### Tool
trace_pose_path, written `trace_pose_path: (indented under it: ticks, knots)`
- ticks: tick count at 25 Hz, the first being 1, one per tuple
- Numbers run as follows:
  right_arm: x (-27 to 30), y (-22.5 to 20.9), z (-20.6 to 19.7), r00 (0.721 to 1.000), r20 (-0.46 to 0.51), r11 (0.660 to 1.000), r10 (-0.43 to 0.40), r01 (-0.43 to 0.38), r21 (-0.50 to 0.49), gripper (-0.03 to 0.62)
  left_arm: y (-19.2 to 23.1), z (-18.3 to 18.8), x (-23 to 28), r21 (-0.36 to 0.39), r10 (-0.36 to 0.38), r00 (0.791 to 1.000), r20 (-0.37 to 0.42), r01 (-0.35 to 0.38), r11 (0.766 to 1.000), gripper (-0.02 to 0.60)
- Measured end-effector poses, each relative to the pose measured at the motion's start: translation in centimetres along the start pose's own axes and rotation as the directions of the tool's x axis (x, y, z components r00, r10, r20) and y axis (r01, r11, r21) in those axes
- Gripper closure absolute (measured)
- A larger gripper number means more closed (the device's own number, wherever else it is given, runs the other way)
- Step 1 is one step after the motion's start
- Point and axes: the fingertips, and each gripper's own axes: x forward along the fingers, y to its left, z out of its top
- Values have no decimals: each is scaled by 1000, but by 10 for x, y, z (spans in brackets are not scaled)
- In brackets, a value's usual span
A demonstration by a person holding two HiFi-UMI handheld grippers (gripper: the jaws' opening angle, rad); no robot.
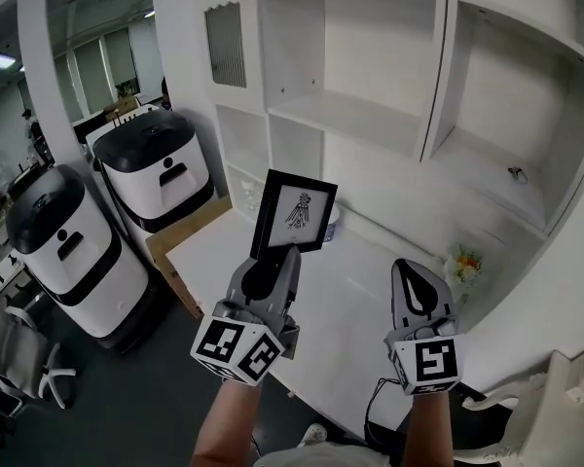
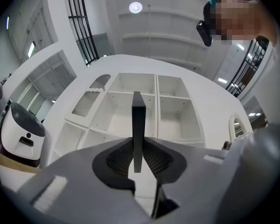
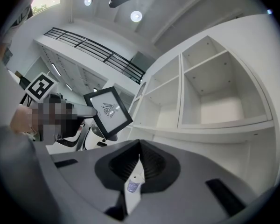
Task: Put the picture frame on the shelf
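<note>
A black picture frame [image 1: 294,212] with a white print is held upright above the white table [image 1: 355,305], and my left gripper [image 1: 273,263] is shut on its lower edge. In the left gripper view the picture frame [image 2: 138,120] shows edge-on between the pads of my left gripper [image 2: 138,158], in front of the white shelf unit [image 2: 130,108]. My right gripper [image 1: 415,282] hovers to the right, shut with nothing in it. In the right gripper view the picture frame [image 3: 107,110] is at the left, beside the shelf unit [image 3: 210,120], beyond my right gripper [image 3: 139,158].
The shelf unit [image 1: 355,115] has empty white compartments; a small dark object [image 1: 517,174] lies in the right one. A cup [image 1: 333,218] and a small flower bunch [image 1: 464,262] stand on the table. Two white-and-black machines [image 1: 156,163] [image 1: 63,251] and a cardboard box [image 1: 180,233] stand at the left.
</note>
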Motion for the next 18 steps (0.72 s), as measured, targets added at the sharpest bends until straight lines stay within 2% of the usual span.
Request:
trace_pose_path:
  ticks: [6,12,15,18]
  knots:
    - [30,-16,-12,1000,0,1000,-5,5,-2,586,13,9,41,-98,-42,999,35,45,994,511]
    - [46,-25,-20,1000,-9,999,-18,18,-27,586,26,15,77,-220,-97,994,50,105,970,511]
    - [50,-30,-20,999,-10,999,-30,30,-40,586,33,19,99,-305,-137,990,40,143,941,511]
    - [56,-35,-20,999,-13,998,-52,51,-45,586,40,19,121,-413,-187,982,21,179,893,511]
